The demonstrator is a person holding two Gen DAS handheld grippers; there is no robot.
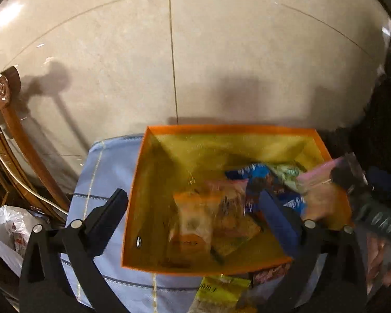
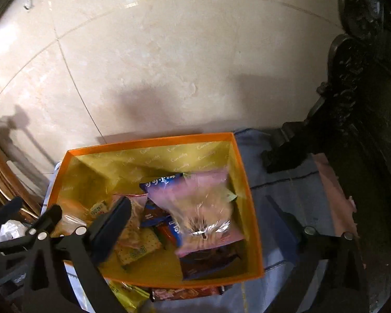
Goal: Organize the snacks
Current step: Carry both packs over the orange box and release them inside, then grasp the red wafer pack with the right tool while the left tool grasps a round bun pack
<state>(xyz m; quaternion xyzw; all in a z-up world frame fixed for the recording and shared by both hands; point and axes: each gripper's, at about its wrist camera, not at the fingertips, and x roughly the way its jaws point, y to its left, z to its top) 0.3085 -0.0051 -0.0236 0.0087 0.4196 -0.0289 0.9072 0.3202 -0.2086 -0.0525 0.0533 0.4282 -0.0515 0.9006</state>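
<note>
**Snacks gather in the orange box while both claws hover spread**

Pale marble-like floor tiles (image 2: 169, 65) fill the upper half of both views, with carved wooden furniture (image 1: 5, 109) at the left edge of the left wrist view and dark carved furniture (image 2: 357, 78) at the right edge of the right wrist view. Lower centre, an orange box (image 2: 153, 142) with a yellow lining sits on a light blue cloth (image 1: 107, 172).

Inside the box lie several packets. A pink bag (image 2: 203, 208) with a clear window rests uppermost, its long axis running from upper left to lower right of the right wrist view, over a blue packet (image 2: 160, 181). A cracker packet (image 2: 138, 250) lies toward the box's lower left. In the left wrist view the contents are blurred; an orange-toned packet (image 1: 195, 221) shows centre. Outside the box, against its near wall, lie a yellow packet (image 1: 221, 290) and a reddish-brown packet (image 2: 185, 293).

The left claw (image 1: 198, 224) has its fingers apart and grips nothing. The right claw (image 2: 198, 224) is likewise spread and empty; the pink bag lies directly between and ahead of its fingers.

Judging by this, the loose packets at the bottom of the frame remain to be boxed; both lie below the claws, the yellow one nearer the left.
</note>
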